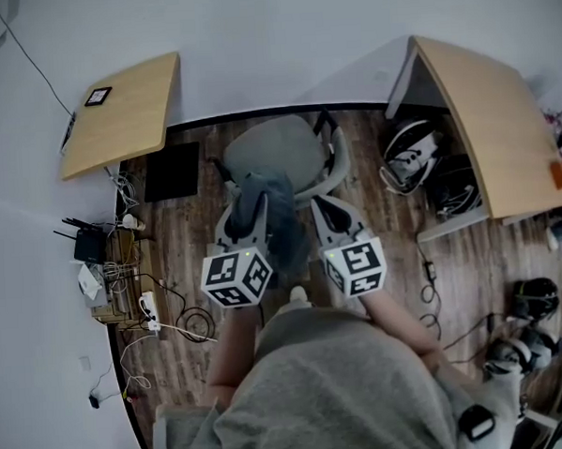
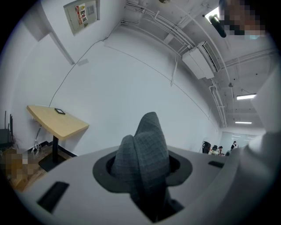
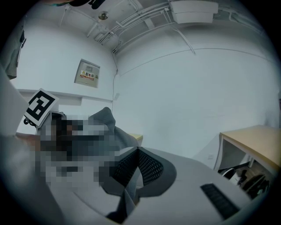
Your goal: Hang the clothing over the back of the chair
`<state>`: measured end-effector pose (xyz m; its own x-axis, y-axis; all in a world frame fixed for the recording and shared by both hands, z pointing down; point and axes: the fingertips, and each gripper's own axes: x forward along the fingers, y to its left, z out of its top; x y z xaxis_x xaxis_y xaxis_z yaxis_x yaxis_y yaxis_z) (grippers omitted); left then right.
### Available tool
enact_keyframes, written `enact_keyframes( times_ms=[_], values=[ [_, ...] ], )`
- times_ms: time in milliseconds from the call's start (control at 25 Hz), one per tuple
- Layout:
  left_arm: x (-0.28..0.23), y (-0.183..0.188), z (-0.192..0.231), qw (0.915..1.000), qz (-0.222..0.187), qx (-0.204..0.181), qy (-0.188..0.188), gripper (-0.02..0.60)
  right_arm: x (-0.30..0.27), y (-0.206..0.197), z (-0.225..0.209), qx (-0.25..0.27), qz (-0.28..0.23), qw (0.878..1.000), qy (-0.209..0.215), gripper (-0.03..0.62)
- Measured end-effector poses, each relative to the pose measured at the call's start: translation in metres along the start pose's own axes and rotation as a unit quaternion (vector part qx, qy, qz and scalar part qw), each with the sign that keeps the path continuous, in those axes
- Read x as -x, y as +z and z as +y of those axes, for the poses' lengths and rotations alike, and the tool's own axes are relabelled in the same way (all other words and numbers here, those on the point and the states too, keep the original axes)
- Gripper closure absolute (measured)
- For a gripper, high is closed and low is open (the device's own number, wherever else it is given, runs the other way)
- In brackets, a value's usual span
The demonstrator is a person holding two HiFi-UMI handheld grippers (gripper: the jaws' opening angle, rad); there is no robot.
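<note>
The clothing [image 1: 269, 210] is a dark grey-blue garment hanging between my two grippers, just in front of the grey office chair [image 1: 275, 146]. My left gripper [image 1: 246, 204] is shut on a bunched fold of it, and the cloth [image 2: 147, 147] rises out of the jaws of this gripper [image 2: 147, 178] in the left gripper view. My right gripper [image 1: 325, 209] is to the right at about the same height. In the right gripper view the pads of this gripper [image 3: 137, 169] meet on a thin edge of fabric, and the garment [image 3: 107, 123] stretches off to the left.
A wooden desk [image 1: 125, 110] stands at the back left and another [image 1: 487, 128] at the right, with bags [image 1: 413, 151] beneath it. A router and tangled cables [image 1: 109, 265] lie on the floor by the left wall. More gear [image 1: 530, 323] sits at the right.
</note>
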<state>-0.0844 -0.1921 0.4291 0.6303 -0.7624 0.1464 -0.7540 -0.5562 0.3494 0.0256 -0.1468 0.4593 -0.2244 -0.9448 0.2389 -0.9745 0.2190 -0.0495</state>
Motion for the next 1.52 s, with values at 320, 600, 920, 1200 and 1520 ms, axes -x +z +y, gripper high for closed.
enact_keyframes(
  times_ms=[320,600,920,1200,1520],
  values=[
    [-0.029,0.017,0.015,0.9998,-0.003,-0.004,-0.02,0.431,-0.03,0.008,-0.003,-0.001,0.0,1.0,-0.013,0.595],
    [-0.047,0.022,0.022,0.9997,-0.005,0.003,-0.025,0.431,-0.045,0.003,-0.007,-0.008,0.006,1.0,-0.015,0.595],
    [-0.074,0.025,0.034,0.9999,-0.005,0.005,-0.008,0.431,-0.069,0.006,-0.021,-0.008,0.008,1.0,0.002,0.595],
    [-0.109,0.021,0.05,0.9997,0.0,0.016,0.018,0.431,-0.103,0.019,-0.04,0.003,0.013,0.999,0.032,0.595],
    [-0.143,0.008,0.066,0.9988,0.021,0.02,0.04,0.43,-0.134,0.026,-0.06,0.008,0.023,0.998,0.051,0.595]
  ],
)
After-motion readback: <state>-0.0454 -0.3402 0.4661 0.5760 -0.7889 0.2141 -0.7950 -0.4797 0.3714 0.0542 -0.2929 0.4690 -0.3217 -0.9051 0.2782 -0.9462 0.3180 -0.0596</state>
